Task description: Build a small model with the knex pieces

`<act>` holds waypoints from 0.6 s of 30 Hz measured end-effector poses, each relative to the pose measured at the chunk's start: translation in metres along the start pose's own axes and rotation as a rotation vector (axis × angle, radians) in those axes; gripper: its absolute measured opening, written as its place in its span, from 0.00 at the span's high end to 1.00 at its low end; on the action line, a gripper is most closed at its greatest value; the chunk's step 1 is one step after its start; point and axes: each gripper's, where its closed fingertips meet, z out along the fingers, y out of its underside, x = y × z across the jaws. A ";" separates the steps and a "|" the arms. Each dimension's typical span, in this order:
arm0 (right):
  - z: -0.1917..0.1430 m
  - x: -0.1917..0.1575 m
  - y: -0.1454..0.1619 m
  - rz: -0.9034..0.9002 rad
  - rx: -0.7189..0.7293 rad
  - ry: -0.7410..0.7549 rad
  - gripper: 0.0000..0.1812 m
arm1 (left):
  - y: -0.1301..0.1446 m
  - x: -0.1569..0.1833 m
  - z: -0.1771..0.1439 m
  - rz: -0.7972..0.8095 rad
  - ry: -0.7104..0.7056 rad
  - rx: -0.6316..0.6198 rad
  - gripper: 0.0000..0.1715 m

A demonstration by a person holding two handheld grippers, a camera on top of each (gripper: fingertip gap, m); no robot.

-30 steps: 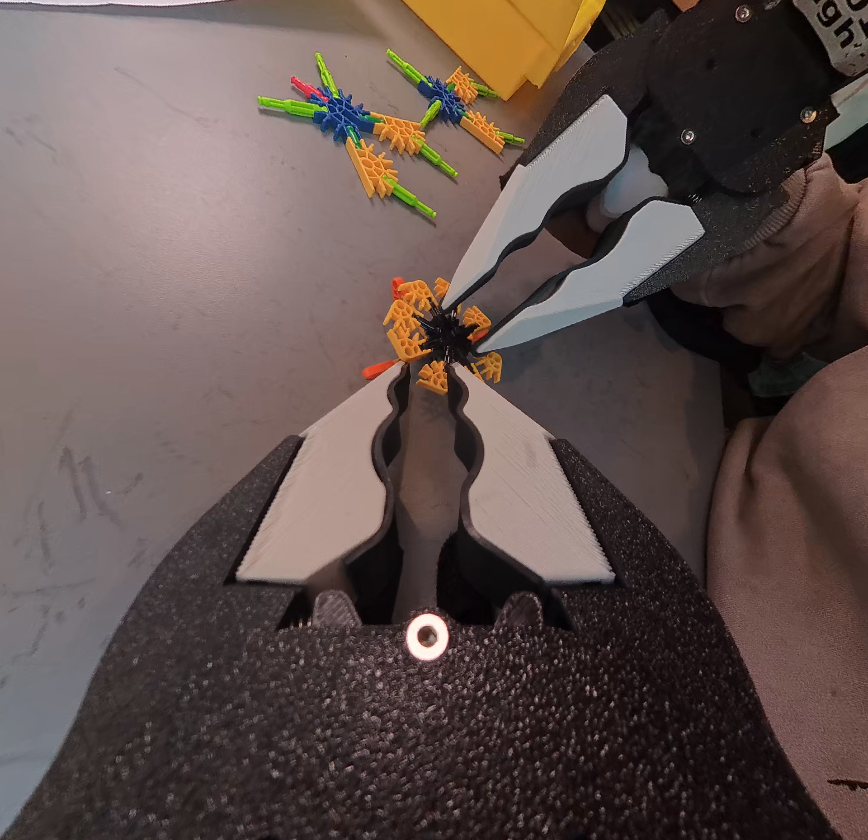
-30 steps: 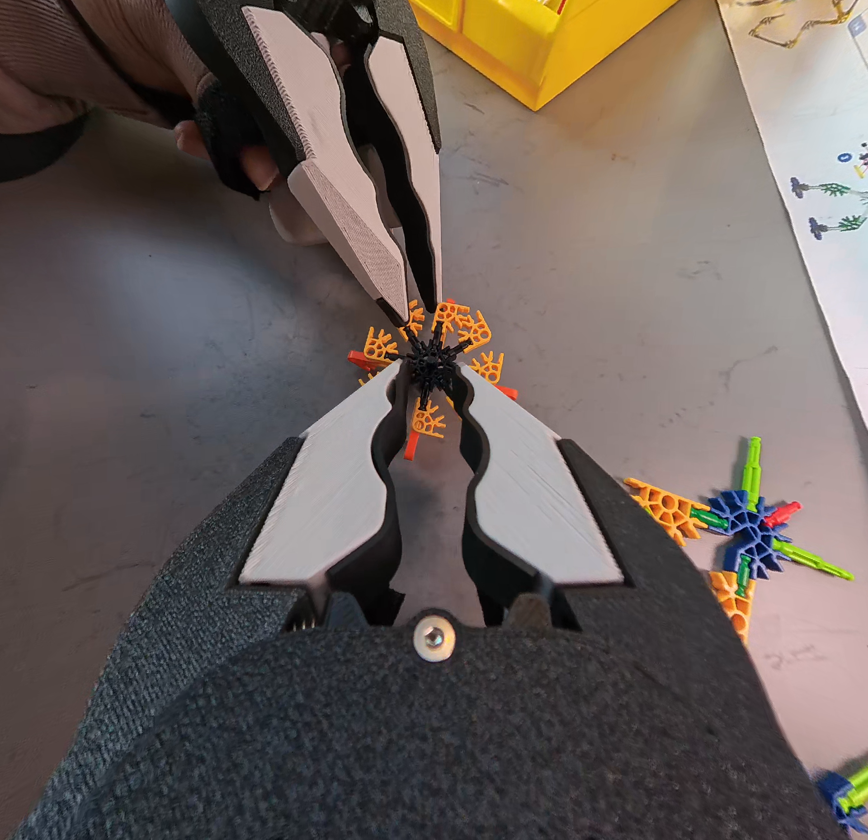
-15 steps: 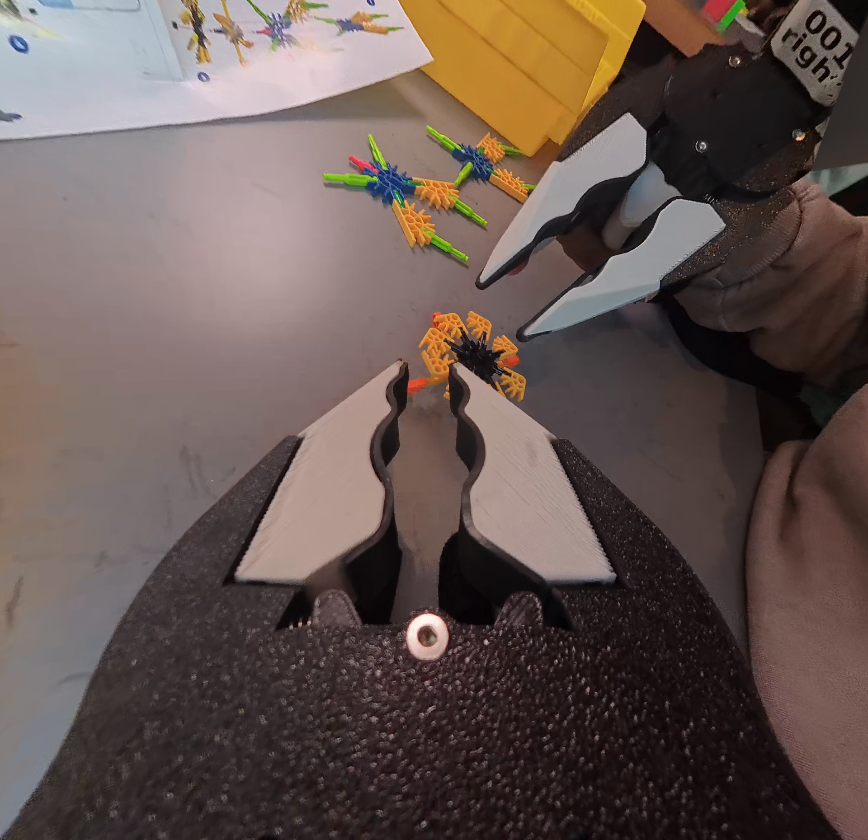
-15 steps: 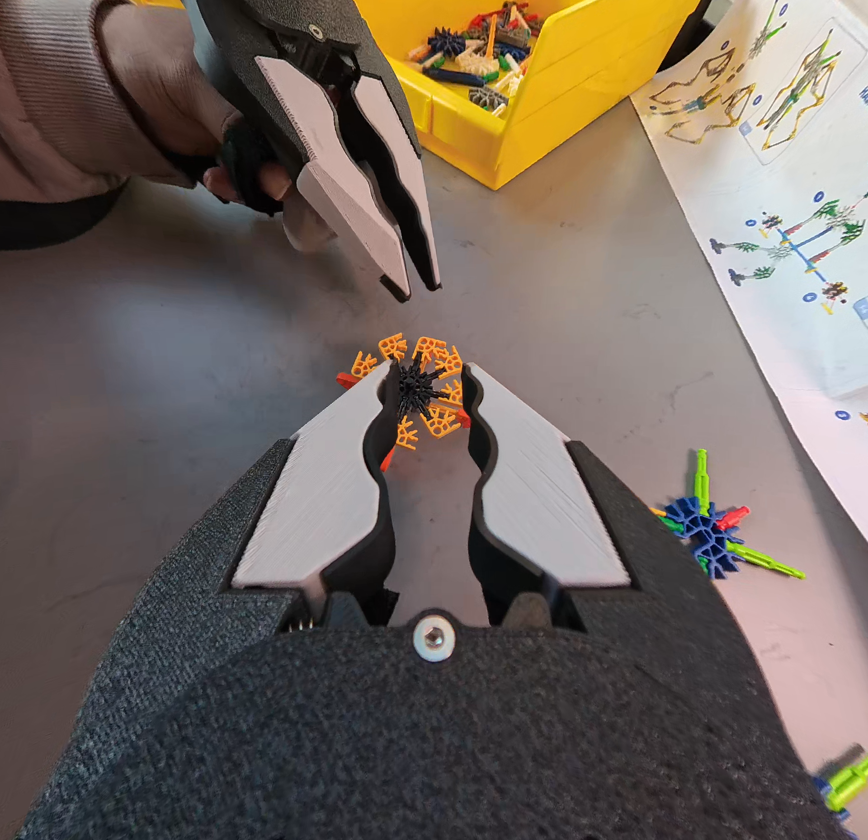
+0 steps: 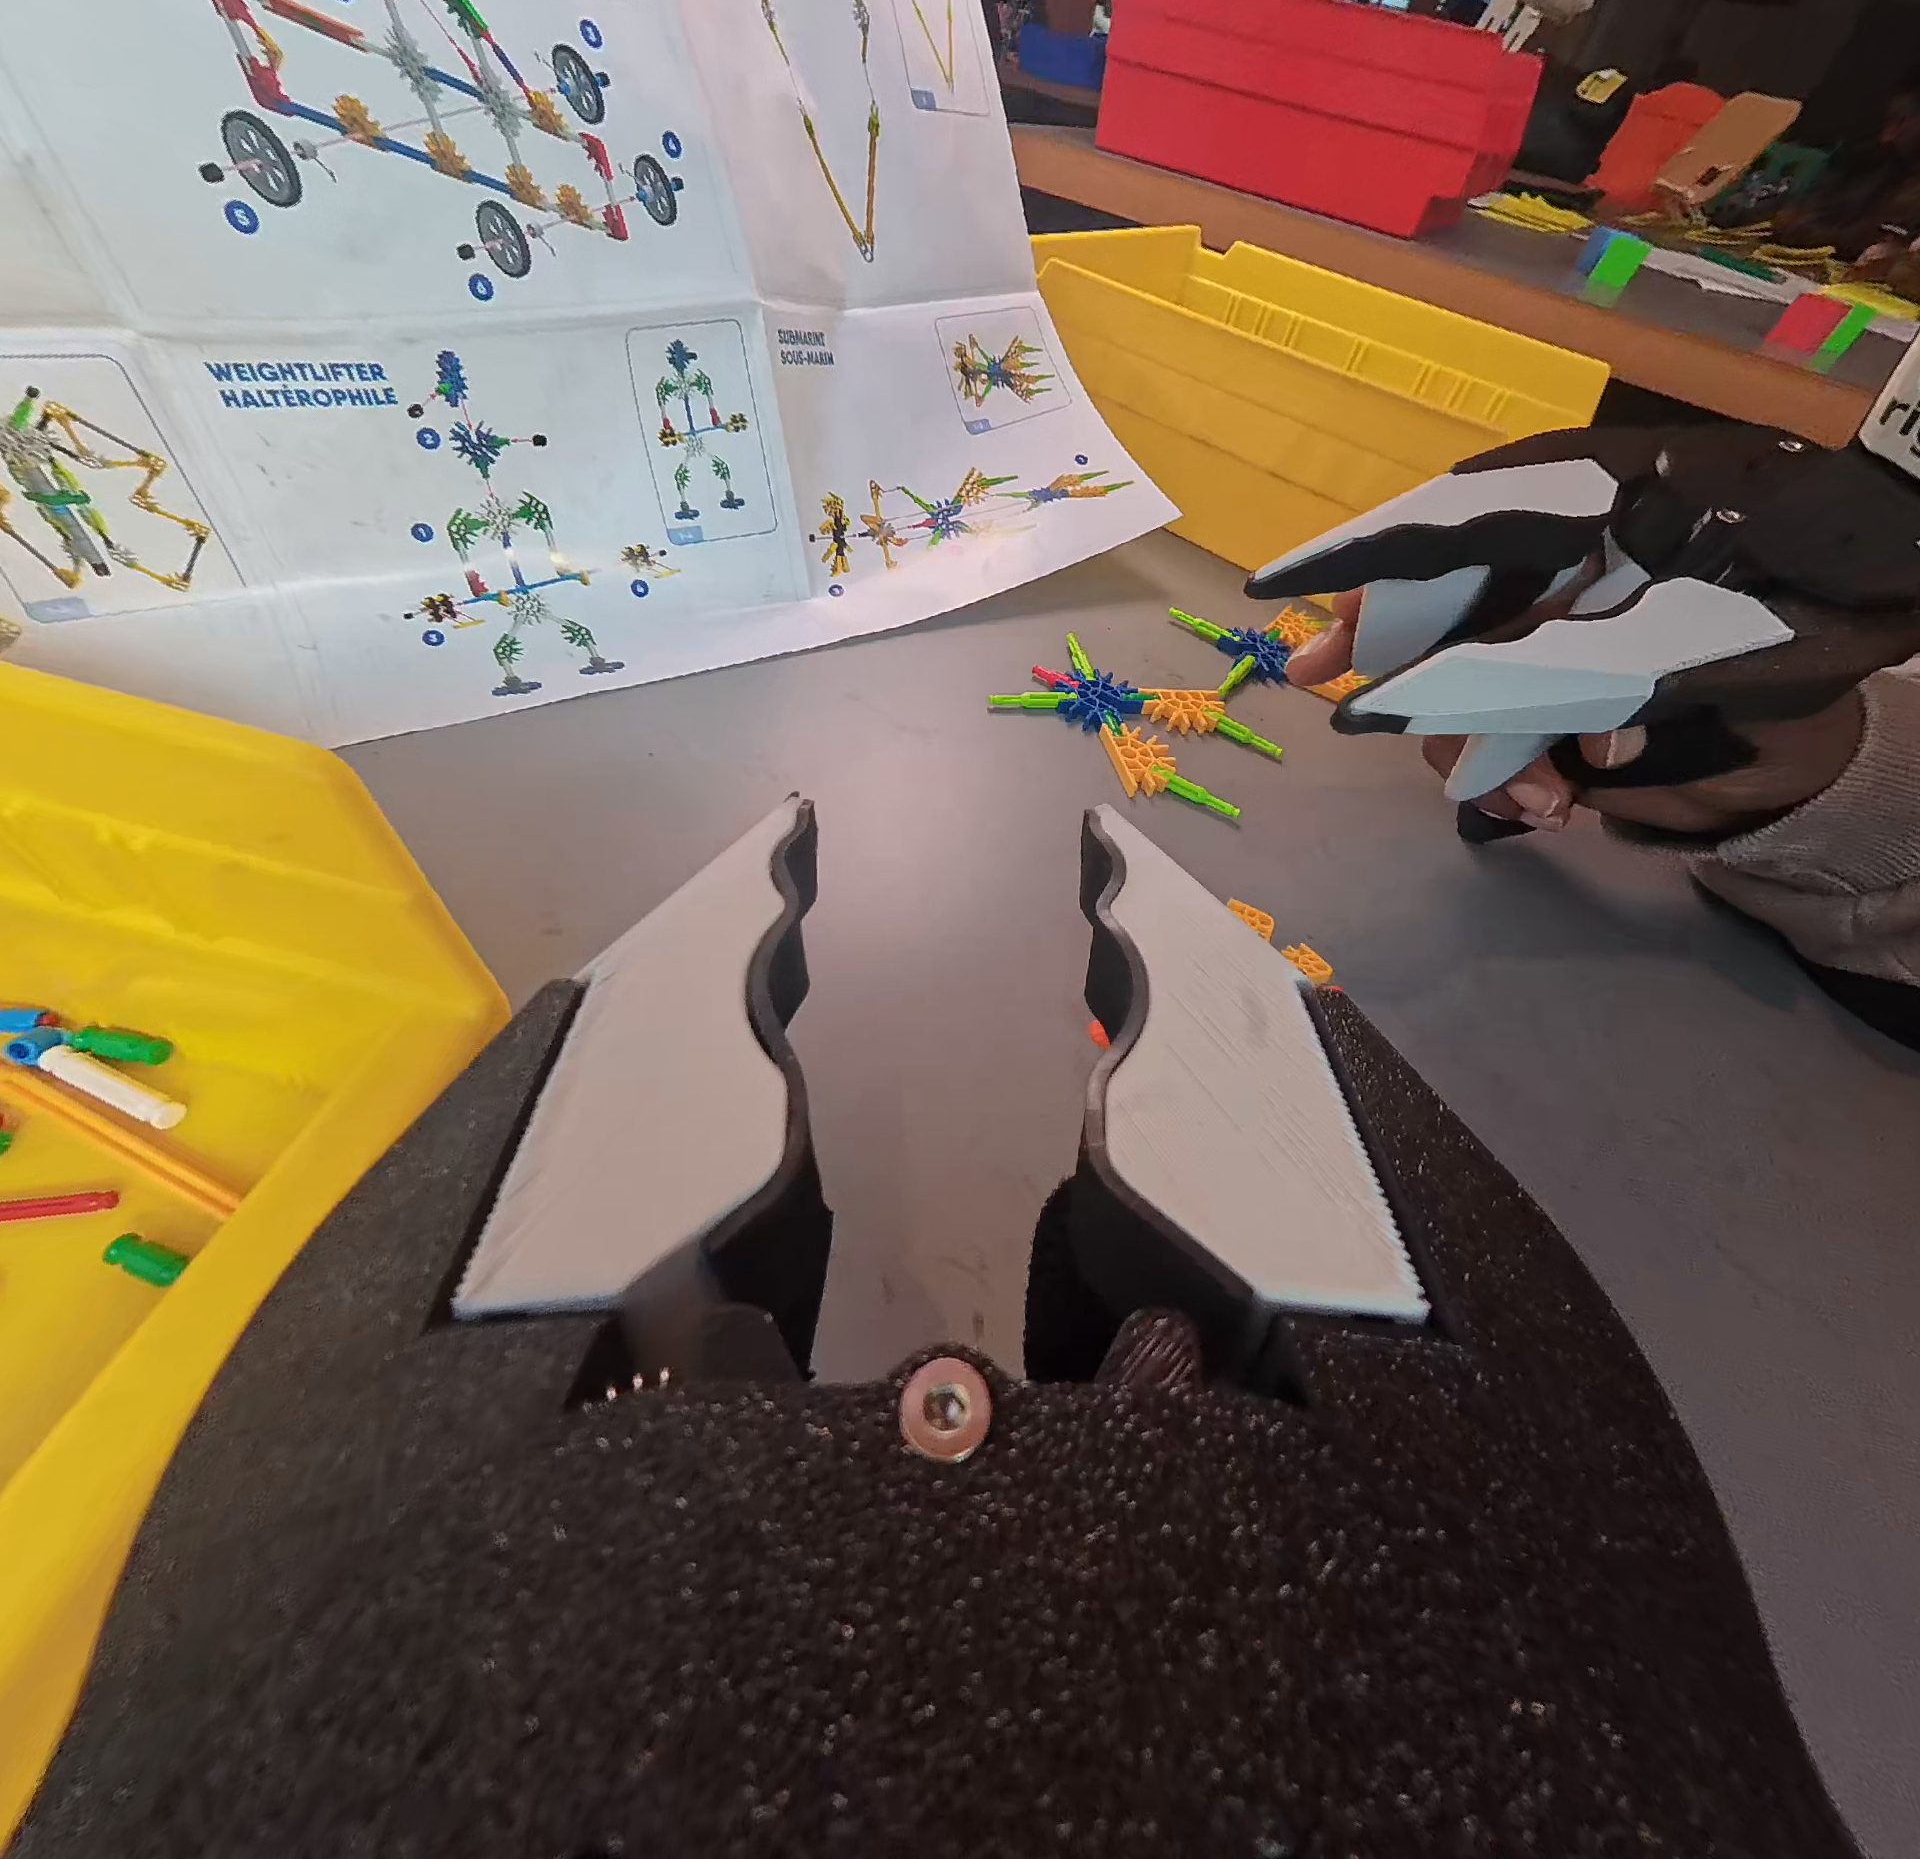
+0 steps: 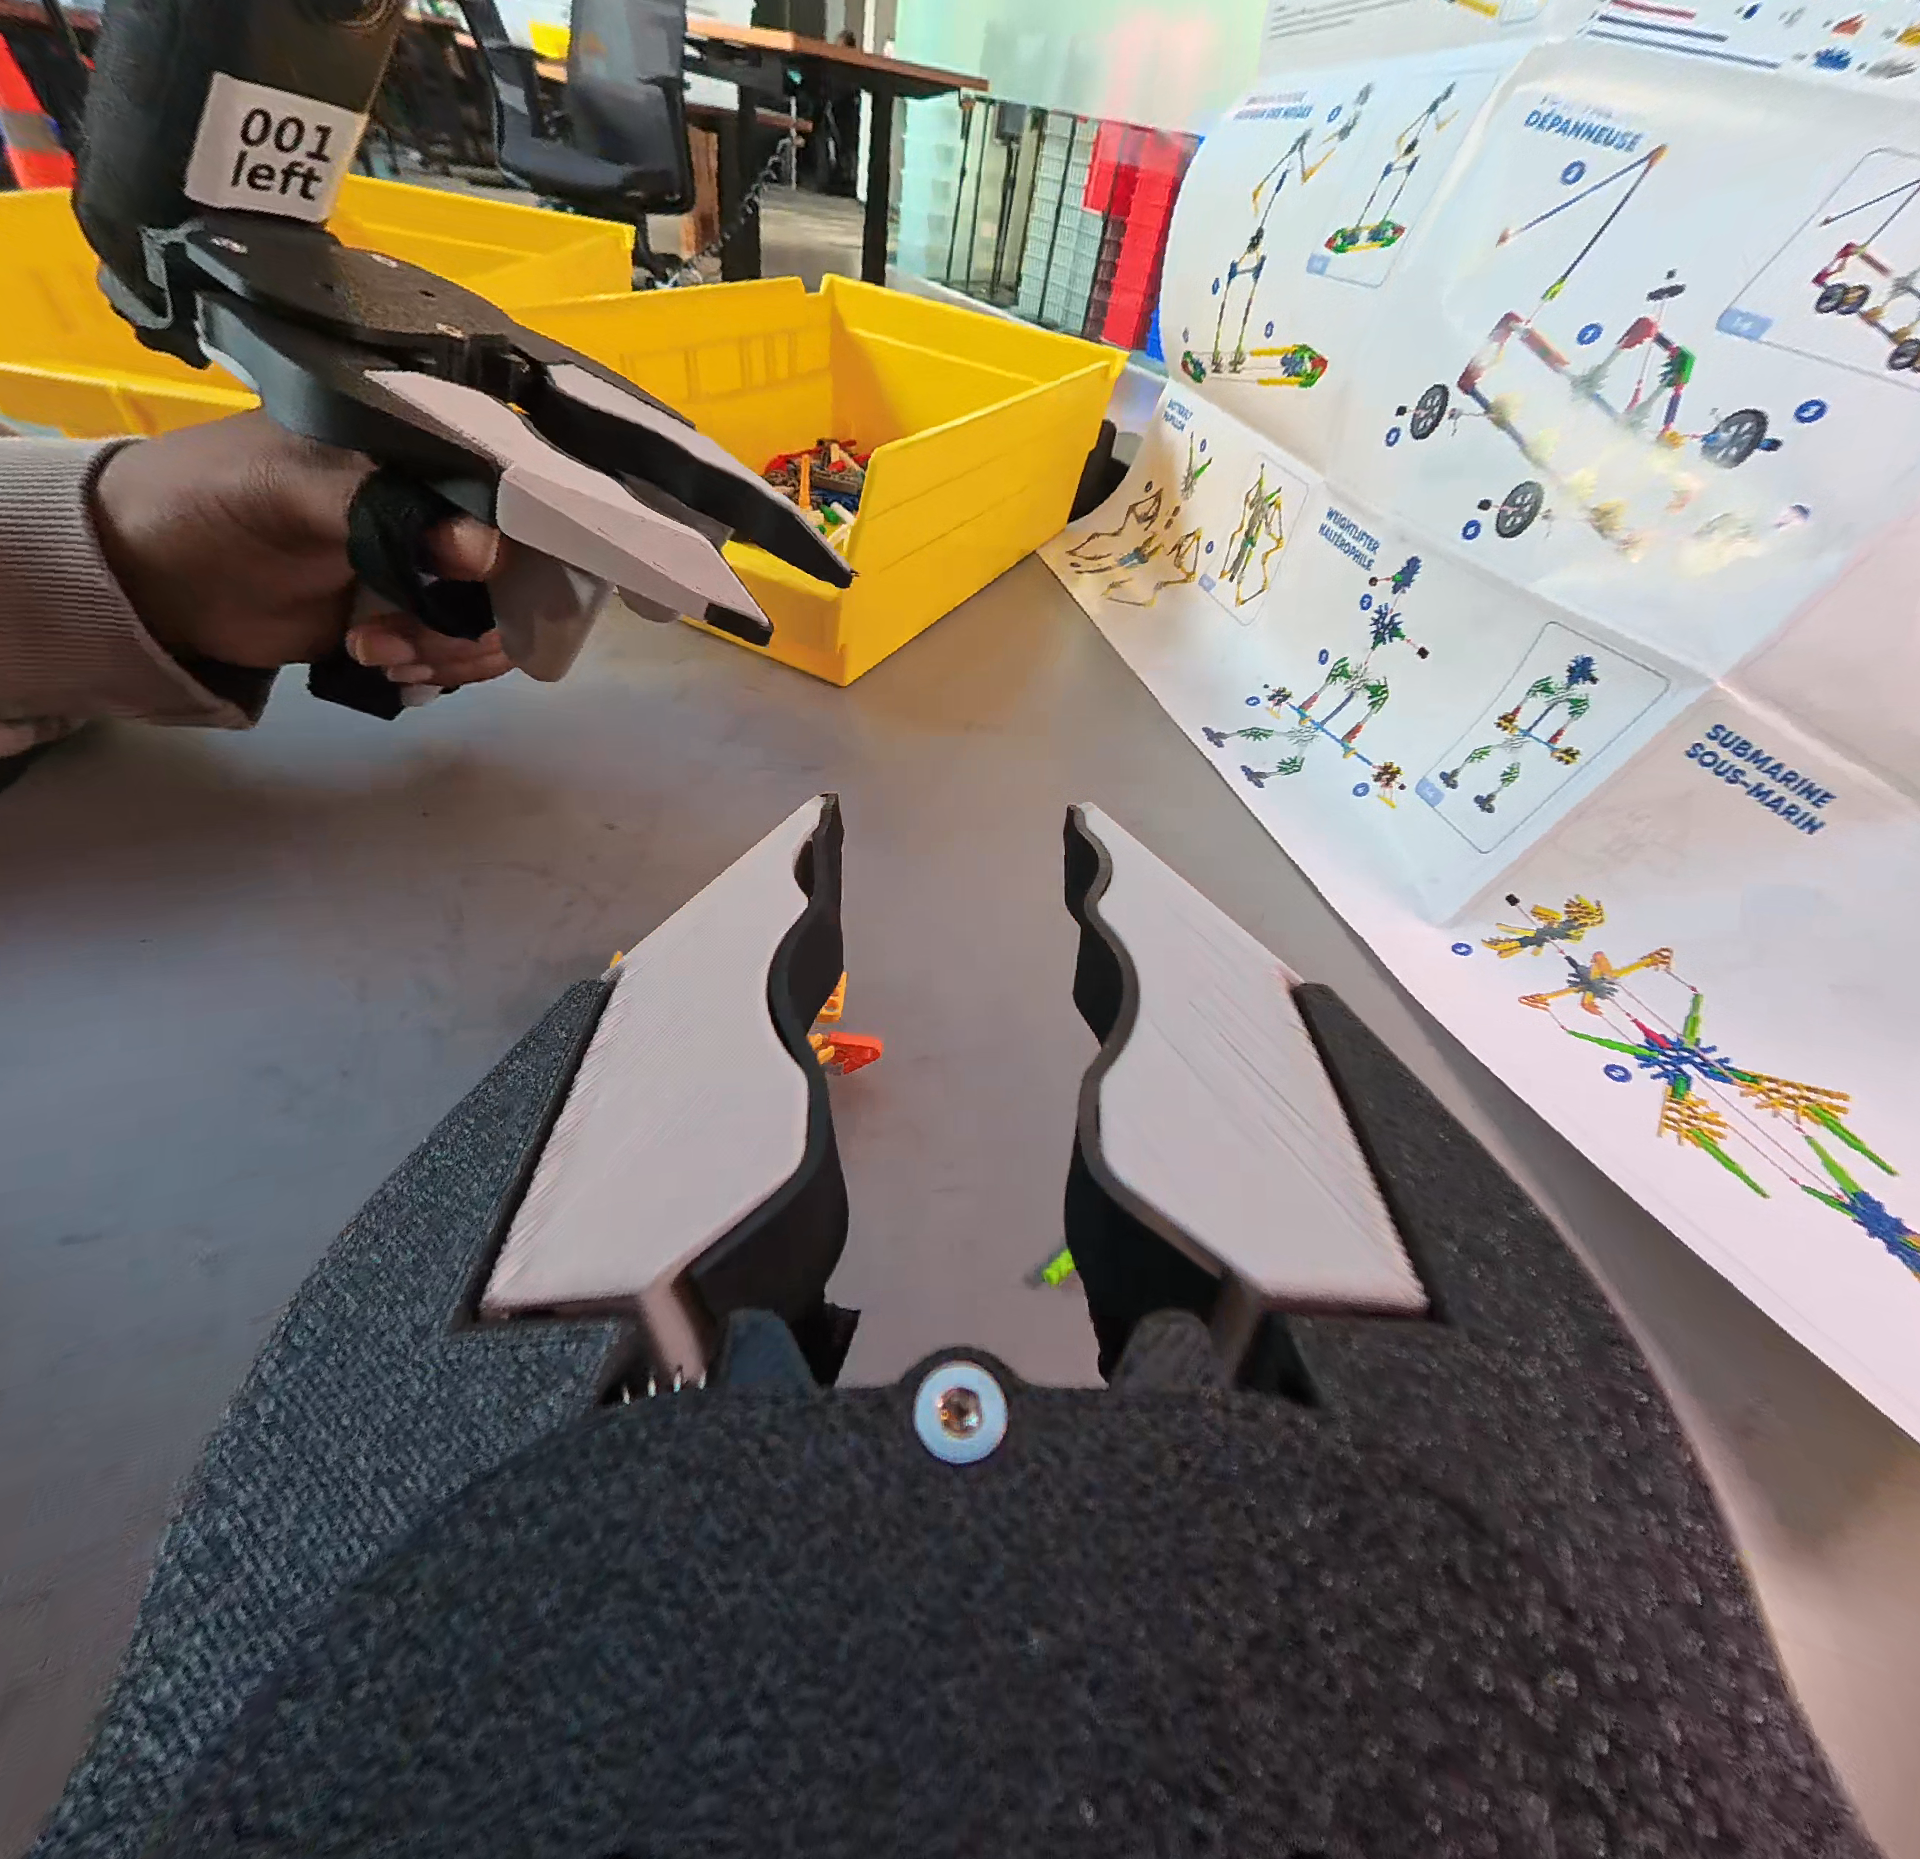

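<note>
A grey table [image 5: 623, 822] carries everything, and behind it are other desks with a red bin [image 5: 1309, 95].

In the left wrist view, a yellow bin [image 5: 239, 874] with loose rods stands at the far left. A folded instruction sheet [image 5: 520, 303] rises behind the table. The left gripper [image 5: 948, 822] has its jaws spread wide with nothing between them; only bare table shows in the gap. Orange pieces [image 5: 1278, 942] peek out just beside its right finger. Further right lie two blue, green and orange star assemblies [image 5: 1132, 708], and near them hovers the right gripper [image 5: 1299, 646], its jaws apart and empty.

In the right wrist view, a hand [image 6: 260, 562] holds the left gripper above the table, in front of another yellow bin [image 6: 935, 479] full of parts. An orange piece [image 6: 847, 1051] lies on the table beside the right gripper's left finger.
</note>
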 end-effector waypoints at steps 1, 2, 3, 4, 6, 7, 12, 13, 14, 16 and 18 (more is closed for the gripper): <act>-0.002 0.003 -0.001 -0.007 0.013 0.016 0.78 | -0.002 -0.001 -0.001 0.006 -0.013 0.012 0.70; -0.003 0.007 -0.003 -0.012 0.026 0.030 0.78 | -0.003 -0.003 -0.001 0.012 -0.024 0.020 0.70; -0.005 0.010 -0.004 -0.012 0.036 0.045 0.78 | -0.003 -0.004 -0.002 0.016 -0.035 0.026 0.70; -0.007 0.013 -0.004 -0.007 0.044 0.059 0.78 | -0.003 -0.006 -0.001 0.021 -0.045 0.029 0.71; -0.009 0.018 -0.006 0.010 0.061 0.075 0.79 | -0.002 -0.008 -0.001 0.027 -0.058 0.032 0.71; -0.011 0.020 -0.007 0.018 0.069 0.083 0.79 | -0.002 -0.009 -0.001 0.029 -0.063 0.032 0.71; -0.019 0.030 -0.018 0.025 0.126 0.136 0.81 | -0.004 -0.011 -0.001 0.055 -0.086 0.052 0.71; -0.022 0.032 -0.022 0.023 0.140 0.147 0.81 | -0.005 -0.011 -0.001 0.063 -0.091 0.060 0.72; -0.024 0.034 -0.025 0.019 0.154 0.161 0.81 | -0.006 -0.011 -0.002 0.071 -0.096 0.069 0.73; -0.032 0.039 -0.033 0.007 0.185 0.191 0.82 | -0.009 -0.012 -0.003 0.084 -0.108 0.090 0.75; -0.041 0.047 -0.043 -0.001 0.219 0.226 0.82 | -0.011 -0.012 -0.004 0.093 -0.118 0.104 0.75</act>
